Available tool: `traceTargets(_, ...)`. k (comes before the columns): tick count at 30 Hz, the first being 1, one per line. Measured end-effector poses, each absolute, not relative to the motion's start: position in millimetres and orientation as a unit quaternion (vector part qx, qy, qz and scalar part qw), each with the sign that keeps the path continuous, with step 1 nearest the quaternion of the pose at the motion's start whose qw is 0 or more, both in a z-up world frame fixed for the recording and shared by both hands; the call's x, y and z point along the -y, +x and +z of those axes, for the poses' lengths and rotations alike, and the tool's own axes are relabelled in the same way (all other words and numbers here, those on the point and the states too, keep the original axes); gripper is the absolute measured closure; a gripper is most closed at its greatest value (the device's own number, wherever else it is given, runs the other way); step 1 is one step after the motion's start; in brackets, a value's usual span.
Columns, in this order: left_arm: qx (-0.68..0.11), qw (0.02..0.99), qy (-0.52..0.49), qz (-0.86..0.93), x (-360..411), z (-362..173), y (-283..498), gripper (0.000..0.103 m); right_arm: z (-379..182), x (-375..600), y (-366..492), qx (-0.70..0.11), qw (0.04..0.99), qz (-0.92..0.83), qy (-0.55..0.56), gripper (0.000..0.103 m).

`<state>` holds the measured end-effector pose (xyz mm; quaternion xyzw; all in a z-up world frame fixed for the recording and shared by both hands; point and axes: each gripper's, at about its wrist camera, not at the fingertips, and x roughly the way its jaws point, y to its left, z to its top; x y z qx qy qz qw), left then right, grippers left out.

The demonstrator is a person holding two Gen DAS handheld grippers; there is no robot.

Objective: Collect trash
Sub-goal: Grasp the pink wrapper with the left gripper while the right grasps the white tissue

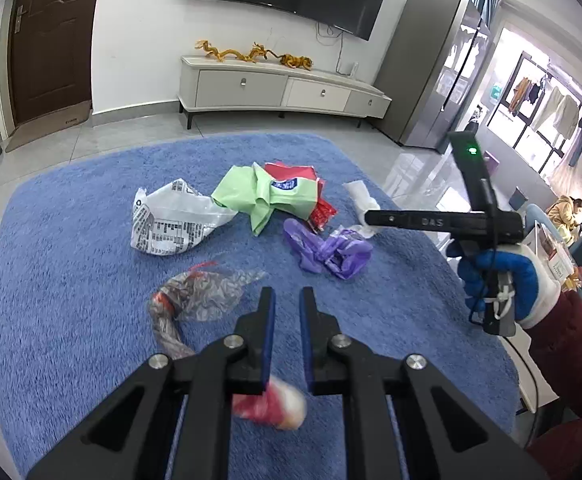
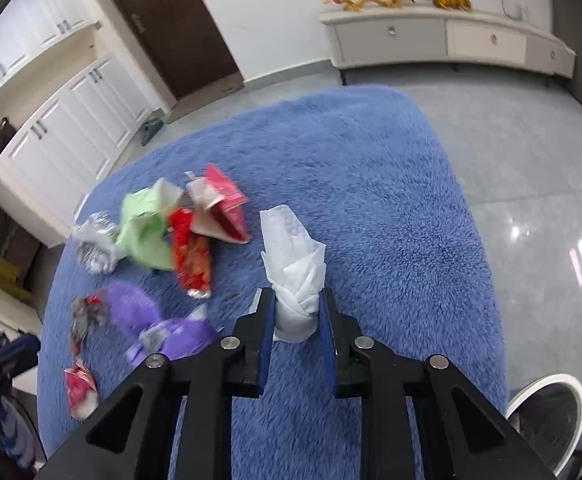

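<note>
Trash lies on a blue rug [image 1: 71, 264]: a printed white bag [image 1: 167, 220], a green wrapper [image 1: 251, 196], a purple bag [image 1: 327, 250], a clear plastic bag [image 1: 199, 292] and a small red-white wrapper [image 1: 275, 404]. My left gripper [image 1: 287, 300] is open and empty above the rug, the red-white wrapper under it. My right gripper [image 2: 296, 300] is shut on a crumpled white tissue [image 2: 291, 256]; it also shows in the left wrist view [image 1: 371, 218], at the tissue [image 1: 361, 198]. A red snack packet [image 2: 193, 256] and a red carton [image 2: 223, 208] lie left of the tissue.
A white bin [image 2: 547, 412] stands at the rug's near right edge. A TV cabinet [image 1: 275, 88] is against the far wall, a fridge [image 1: 431, 68] to its right, white cupboards [image 2: 63, 116] and a brown door [image 1: 51, 36] to the left. Glossy tile floor surrounds the rug.
</note>
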<state>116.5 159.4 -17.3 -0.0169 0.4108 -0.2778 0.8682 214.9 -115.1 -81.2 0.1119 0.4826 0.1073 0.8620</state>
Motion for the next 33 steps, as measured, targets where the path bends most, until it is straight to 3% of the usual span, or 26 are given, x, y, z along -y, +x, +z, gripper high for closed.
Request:
traceTargets(6,-0.427,0.871,-0.057,-0.235,-179,-25,108,0.086,-51,123,173,-0.452,0.874,0.132,0.121,0.083)
traceTargets(8,-0.430,0.874,-0.067,-0.214,-188,-30,103,0.062,-44,129,159,-0.443,0.876,0.136,0.129,0.083)
traceTargets(10,-0.430,0.877,-0.072,-0.202,-192,-33,97,0.051,-37,133,146,-0.437,0.878,0.141,0.138,0.083)
traceTargets(25,-0.470,0.872,-0.057,-0.128,-158,-84,98,0.050,-30,161,58,-0.419,0.878,0.151,0.173,0.083)
traceTargets(29,-0.464,0.873,-0.057,-0.135,-146,-84,96,0.060,-28,178,43,-0.412,0.883,0.137,0.180,0.083)
traceTargets(33,-0.460,0.877,-0.040,-0.136,-136,-80,86,0.063,-26,195,29,-0.401,0.887,0.127,0.193,0.083)
